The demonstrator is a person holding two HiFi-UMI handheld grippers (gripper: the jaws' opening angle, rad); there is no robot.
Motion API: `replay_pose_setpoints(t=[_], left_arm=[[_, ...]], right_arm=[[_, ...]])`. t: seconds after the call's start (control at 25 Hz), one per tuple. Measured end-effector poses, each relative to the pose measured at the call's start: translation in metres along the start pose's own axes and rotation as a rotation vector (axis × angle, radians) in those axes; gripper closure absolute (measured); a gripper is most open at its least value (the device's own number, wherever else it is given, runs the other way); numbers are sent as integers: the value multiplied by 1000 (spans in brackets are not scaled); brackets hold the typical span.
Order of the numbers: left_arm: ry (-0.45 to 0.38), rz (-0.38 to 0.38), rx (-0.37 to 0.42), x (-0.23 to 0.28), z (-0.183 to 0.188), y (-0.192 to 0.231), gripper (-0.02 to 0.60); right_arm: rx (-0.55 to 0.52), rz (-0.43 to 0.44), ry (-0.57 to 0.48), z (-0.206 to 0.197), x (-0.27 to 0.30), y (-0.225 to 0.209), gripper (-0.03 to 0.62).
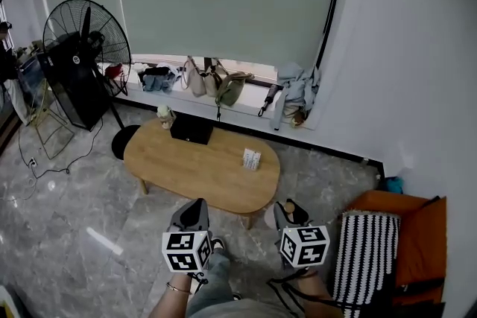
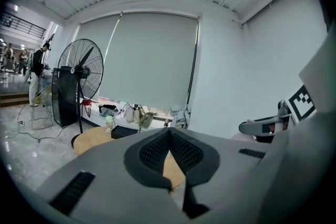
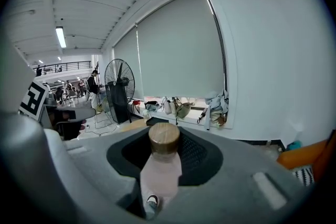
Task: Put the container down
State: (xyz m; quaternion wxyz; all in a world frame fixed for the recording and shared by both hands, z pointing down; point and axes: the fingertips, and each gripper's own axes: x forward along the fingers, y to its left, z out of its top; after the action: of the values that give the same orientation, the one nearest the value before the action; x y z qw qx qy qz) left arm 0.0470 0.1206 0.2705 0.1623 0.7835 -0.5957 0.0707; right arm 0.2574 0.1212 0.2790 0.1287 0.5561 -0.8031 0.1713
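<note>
My right gripper (image 3: 164, 150) is shut on a pale pink container (image 3: 163, 170) with a round wooden lid (image 3: 164, 138). The container stands upright between the dark pads. In the head view the right gripper (image 1: 289, 214) hangs in the air just short of the near edge of the oval wooden table (image 1: 201, 167). The left gripper (image 1: 195, 214) is held level with it, to its left. In the left gripper view the left gripper (image 2: 169, 132) has its pads meeting at the tips, with nothing between them.
On the table are a black box (image 1: 191, 129), a small white carton (image 1: 252, 159) and a small pale bottle (image 1: 165, 115). A large standing fan (image 1: 82, 56) is at the far left. An orange seat with a striped cushion (image 1: 365, 257) is at my right. Bags line the window sill (image 1: 216, 86).
</note>
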Motion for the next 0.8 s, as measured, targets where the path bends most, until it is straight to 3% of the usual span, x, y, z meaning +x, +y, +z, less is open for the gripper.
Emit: replay_pose_setpoints(t=[0.32,0.8], left_arm=[[-17,-15,-4,61,35,31,588],[28,-51,-21,166,71,86,588]], right_arm=[[-35,15,-3,35,57,2,461],[-42,-29,29,86,155,-13,461]])
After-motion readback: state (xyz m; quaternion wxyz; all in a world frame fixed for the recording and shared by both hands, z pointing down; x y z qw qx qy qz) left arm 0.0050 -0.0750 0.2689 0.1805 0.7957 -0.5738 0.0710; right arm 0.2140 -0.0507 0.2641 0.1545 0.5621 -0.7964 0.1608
